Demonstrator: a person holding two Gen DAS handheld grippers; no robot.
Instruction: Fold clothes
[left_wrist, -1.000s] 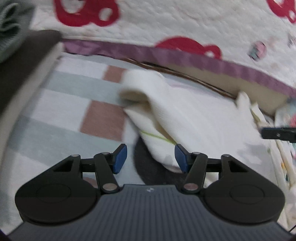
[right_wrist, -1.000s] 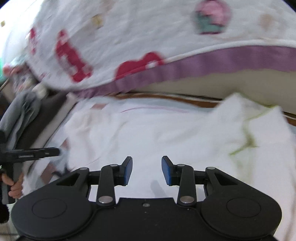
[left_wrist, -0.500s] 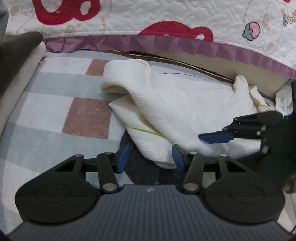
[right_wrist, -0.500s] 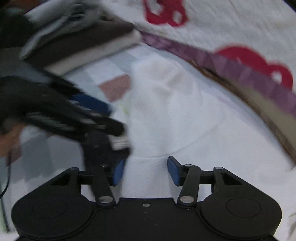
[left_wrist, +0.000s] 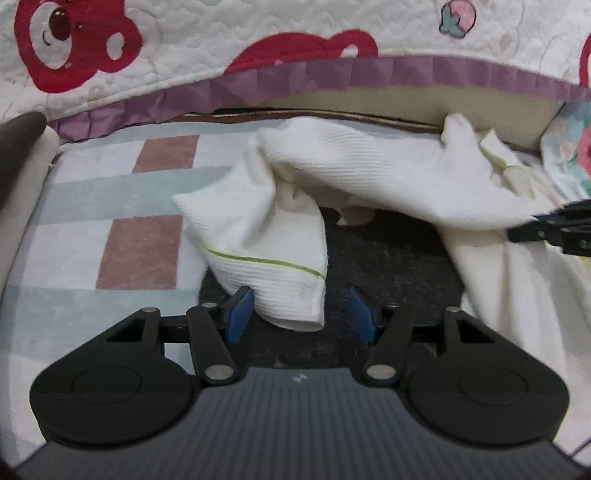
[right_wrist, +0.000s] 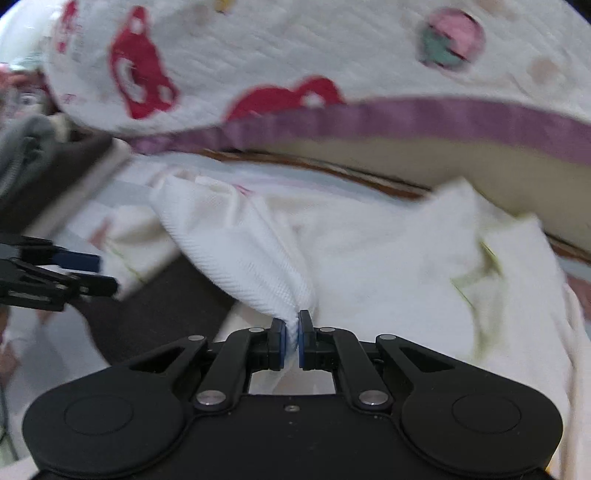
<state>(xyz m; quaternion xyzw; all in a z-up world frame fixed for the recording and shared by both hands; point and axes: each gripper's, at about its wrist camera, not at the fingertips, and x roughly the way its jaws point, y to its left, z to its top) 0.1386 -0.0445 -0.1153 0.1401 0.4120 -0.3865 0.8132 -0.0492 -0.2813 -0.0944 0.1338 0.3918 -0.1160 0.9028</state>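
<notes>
A white ribbed garment (left_wrist: 369, 177) with a thin green stripe lies crumpled on a checked blanket (left_wrist: 110, 206). In the left wrist view one end of it hangs down between the blue pads of my left gripper (left_wrist: 301, 314), which is open around it without pinching. My right gripper (right_wrist: 291, 334) is shut on a bunched fold of the same white garment (right_wrist: 369, 258), lifting it into a taut ridge. The right gripper (left_wrist: 554, 230) shows at the right edge of the left wrist view, and the left gripper (right_wrist: 77, 273) at the left edge of the right wrist view.
A white quilt (left_wrist: 258, 33) with red bear prints and a purple frill hangs behind. A dark grey mat (left_wrist: 388, 266) lies under the garment. Folded dark and grey clothes (right_wrist: 44, 166) are stacked on the left. A floral cloth (left_wrist: 569, 147) sits at the far right.
My right gripper has shut on a fold of the white garment and raised it. The garment's striped end now hangs between my open left fingers, and the dark mat is uncovered.
</notes>
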